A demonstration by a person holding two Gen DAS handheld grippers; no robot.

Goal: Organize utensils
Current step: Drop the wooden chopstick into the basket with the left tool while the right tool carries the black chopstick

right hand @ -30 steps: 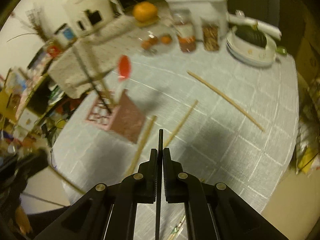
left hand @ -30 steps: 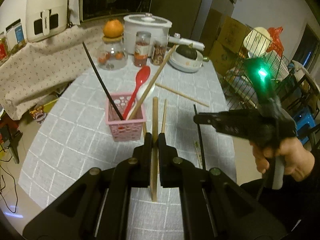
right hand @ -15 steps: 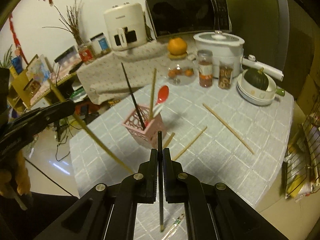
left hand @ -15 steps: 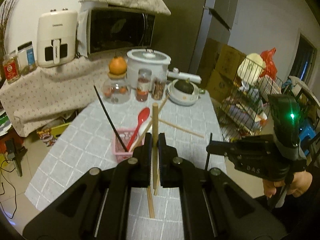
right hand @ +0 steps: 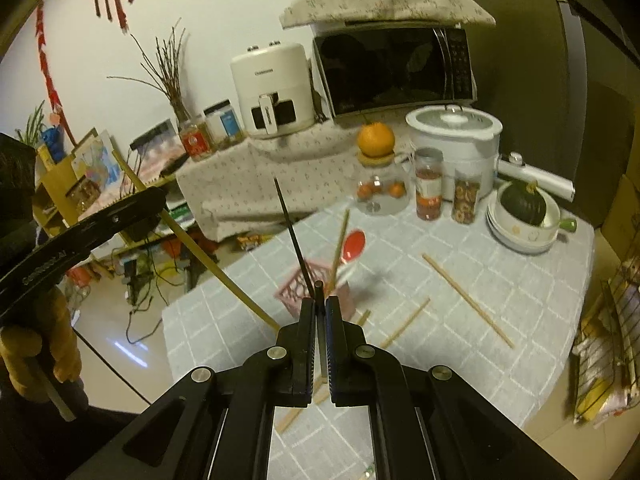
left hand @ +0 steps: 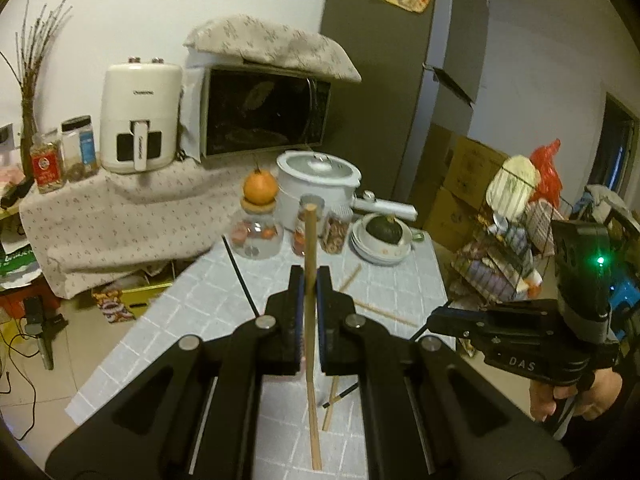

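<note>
My left gripper (left hand: pixel 308 276) is shut on a wooden chopstick (left hand: pixel 310 240) that stands almost upright above the grey checked table (left hand: pixel 200 300). From the right wrist view, the left gripper (right hand: pixel 158 200) holds the wooden chopstick (right hand: pixel 216 272) slanting down. My right gripper (right hand: pixel 319 304) is shut on a thin black chopstick (right hand: pixel 319 289); the right gripper (left hand: pixel 434 318) also shows in the left view. Just beyond it stands a pink basket (right hand: pixel 292 296) holding a red spoon (right hand: pixel 354 244), a black chopstick (right hand: pixel 292 236) and a wooden one (right hand: pixel 340 244). My left fingers hide the basket in the left view.
Loose wooden chopsticks (right hand: pixel 468 300) (right hand: pixel 404 322) lie on the table to the right of the basket. Jars (right hand: pixel 428 184), a rice cooker (right hand: pixel 456 136) and bowls with a squash (right hand: pixel 520 220) line the far edge. A wire rack (left hand: pixel 500 256) stands to the right.
Both grippers have risen with their chopsticks and tilted up, so the counter and wall now show. The basket has dropped low in both views and slipped behind my left fingers.
</note>
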